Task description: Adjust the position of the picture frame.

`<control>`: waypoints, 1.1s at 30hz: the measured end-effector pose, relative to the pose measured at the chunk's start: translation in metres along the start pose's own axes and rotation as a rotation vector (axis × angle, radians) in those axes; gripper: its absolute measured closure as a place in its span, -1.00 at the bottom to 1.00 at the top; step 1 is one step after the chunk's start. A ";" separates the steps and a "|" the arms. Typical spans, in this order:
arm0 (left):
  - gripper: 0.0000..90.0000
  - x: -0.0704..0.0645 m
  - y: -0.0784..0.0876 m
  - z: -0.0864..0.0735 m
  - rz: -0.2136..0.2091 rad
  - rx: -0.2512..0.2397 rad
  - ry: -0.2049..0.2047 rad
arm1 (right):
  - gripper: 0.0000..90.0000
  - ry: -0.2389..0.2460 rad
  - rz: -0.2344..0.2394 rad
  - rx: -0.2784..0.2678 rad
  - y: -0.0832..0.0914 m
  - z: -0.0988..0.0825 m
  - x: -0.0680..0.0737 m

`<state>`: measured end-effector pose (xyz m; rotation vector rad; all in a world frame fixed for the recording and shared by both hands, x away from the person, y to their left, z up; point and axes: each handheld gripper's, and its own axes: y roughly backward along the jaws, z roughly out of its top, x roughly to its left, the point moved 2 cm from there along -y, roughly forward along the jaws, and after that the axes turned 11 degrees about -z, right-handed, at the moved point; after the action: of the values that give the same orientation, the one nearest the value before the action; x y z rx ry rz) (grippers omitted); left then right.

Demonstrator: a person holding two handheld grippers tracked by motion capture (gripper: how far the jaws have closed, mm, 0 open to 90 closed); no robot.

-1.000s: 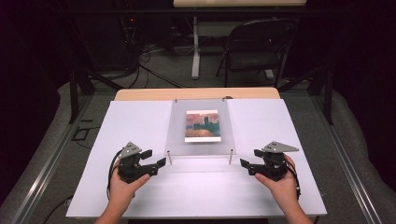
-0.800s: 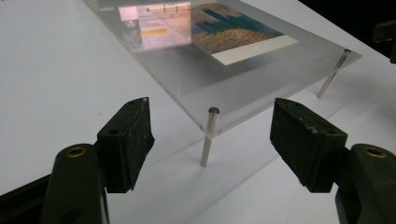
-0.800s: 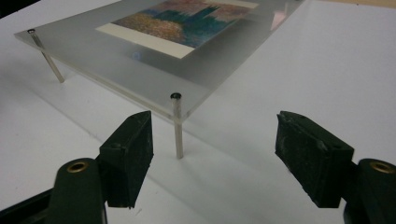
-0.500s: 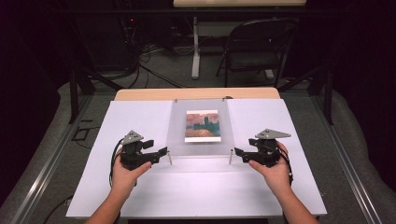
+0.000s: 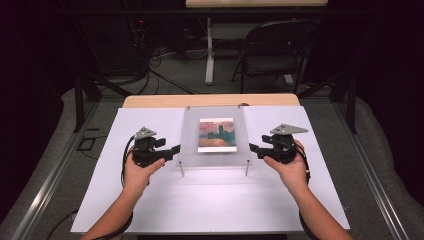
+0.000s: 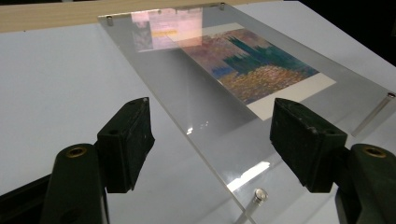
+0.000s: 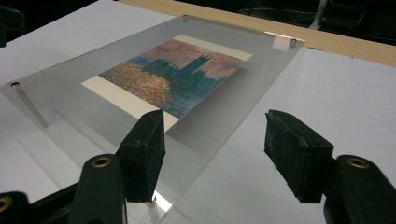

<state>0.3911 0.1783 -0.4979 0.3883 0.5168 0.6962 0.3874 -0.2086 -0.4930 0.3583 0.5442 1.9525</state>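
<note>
A clear acrylic panel (image 5: 190, 146) stands on thin metal posts (image 5: 181, 169) over the white table sheet, with a painted landscape print (image 5: 216, 135) beneath it. My left gripper (image 5: 172, 149) is open at the panel's left edge. In the left gripper view its jaws (image 6: 212, 109) straddle that edge of the panel (image 6: 187, 93), near a front post (image 6: 254, 198), with the print (image 6: 257, 65) beyond. My right gripper (image 5: 252, 147) is open at the right edge. Its jaws (image 7: 215, 126) bracket the panel (image 7: 70, 79), the print (image 7: 173, 74) lying ahead.
The white sheet (image 5: 215, 200) covers most of the table, with a wooden strip (image 5: 210, 100) showing at the back. A folding chair (image 5: 275, 50) and cables (image 5: 165, 55) lie on the floor behind. Metal rails (image 5: 50, 175) run along both sides.
Both hands have moved their grippers forward and slightly inward, from near the panel's front corners to its left and right edges. The jaws stay open; the panel has not moved.
</note>
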 end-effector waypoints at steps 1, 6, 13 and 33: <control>-0.34 0.001 -0.001 0.002 -0.001 0.003 -0.003 | -0.17 -0.001 -0.002 0.002 -0.001 0.002 0.000; -0.35 0.002 -0.007 0.010 -0.008 -0.002 -0.008 | -0.33 0.003 -0.013 0.004 -0.008 0.009 -0.003; -0.35 0.008 -0.018 0.021 0.000 0.000 0.003 | -0.42 -0.023 -0.030 0.022 -0.024 0.017 -0.009; -0.32 0.045 -0.045 0.047 0.050 0.006 0.095 | -0.41 -0.061 -0.077 0.094 -0.073 0.025 -0.030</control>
<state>0.4696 0.1695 -0.4968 0.3764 0.6005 0.7641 0.4683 -0.2040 -0.5100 0.4481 0.6031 1.8401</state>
